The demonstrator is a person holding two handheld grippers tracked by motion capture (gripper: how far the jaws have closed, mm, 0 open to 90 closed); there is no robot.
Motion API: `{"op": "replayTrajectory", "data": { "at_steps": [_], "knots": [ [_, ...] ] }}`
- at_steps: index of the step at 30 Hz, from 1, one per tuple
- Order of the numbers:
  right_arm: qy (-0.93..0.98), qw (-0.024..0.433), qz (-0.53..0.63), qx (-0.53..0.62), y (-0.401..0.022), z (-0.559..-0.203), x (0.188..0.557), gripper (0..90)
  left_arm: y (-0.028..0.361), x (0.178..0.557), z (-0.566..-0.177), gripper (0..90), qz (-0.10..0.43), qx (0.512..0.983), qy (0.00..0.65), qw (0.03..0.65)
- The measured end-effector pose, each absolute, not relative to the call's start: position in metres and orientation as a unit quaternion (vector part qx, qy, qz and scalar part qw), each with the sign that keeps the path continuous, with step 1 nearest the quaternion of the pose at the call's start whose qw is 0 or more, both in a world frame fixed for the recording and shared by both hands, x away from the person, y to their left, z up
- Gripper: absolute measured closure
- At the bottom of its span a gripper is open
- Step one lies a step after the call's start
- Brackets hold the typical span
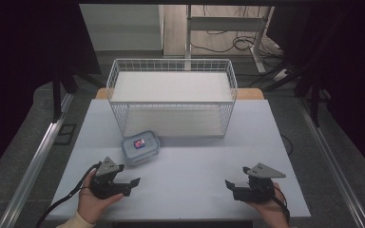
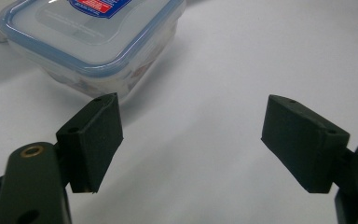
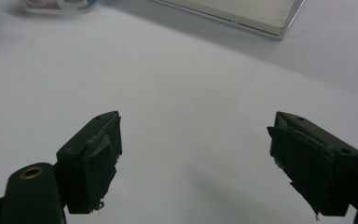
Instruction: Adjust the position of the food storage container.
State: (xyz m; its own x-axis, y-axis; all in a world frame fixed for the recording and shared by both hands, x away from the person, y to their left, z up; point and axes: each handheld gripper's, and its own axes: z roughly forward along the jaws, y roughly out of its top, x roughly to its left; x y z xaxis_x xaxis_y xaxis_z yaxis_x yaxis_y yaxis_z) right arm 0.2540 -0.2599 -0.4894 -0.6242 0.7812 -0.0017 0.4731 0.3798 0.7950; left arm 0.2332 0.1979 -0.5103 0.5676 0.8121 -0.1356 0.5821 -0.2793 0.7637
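Resting on the table (image 1: 185, 166), both grippers, left (image 1: 132, 184) and right (image 1: 230, 186), gape empty; the box (image 1: 140, 147) sits near the left.

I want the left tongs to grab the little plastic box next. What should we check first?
1. Left tongs open: ok, the jaws stand wide apart with nothing between them.
2. Plastic box close by: ok, it sits just ahead of the left tongs in the left gripper view, not touched yet.
3. Lid shut: looks seated, but the clips cannot be told.
4. Room around the box: ok on the near side; the wire basket stands right behind it.
5. Right tongs out of the way: ok, open and resting far to the right.
6. What is inside the box: cannot tell.
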Motion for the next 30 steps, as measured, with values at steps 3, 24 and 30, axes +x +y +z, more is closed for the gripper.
{"op": "replayTrajectory", "data": {
  "at_steps": [3,24,30],
  "knots": [
    [0.809,0.189,0.398,0.389,-0.2603,-0.491,0.2549,16.8,0.1976,0.2342,-0.5108,20.2,0.14,0.787,0.443,0.405],
    [0.817,0.196,0.385,0.382,-0.2599,-0.4935,0.2549,16.7,0.1968,0.2332,-0.5106,21.8,0.141,0.787,0.447,0.402],
    [0.819,0.195,0.379,0.384,-0.2599,-0.4945,0.2556,16.7,0.1971,0.2324,-0.5087,25.5,0.14,0.785,0.447,0.406]
  ]
}}
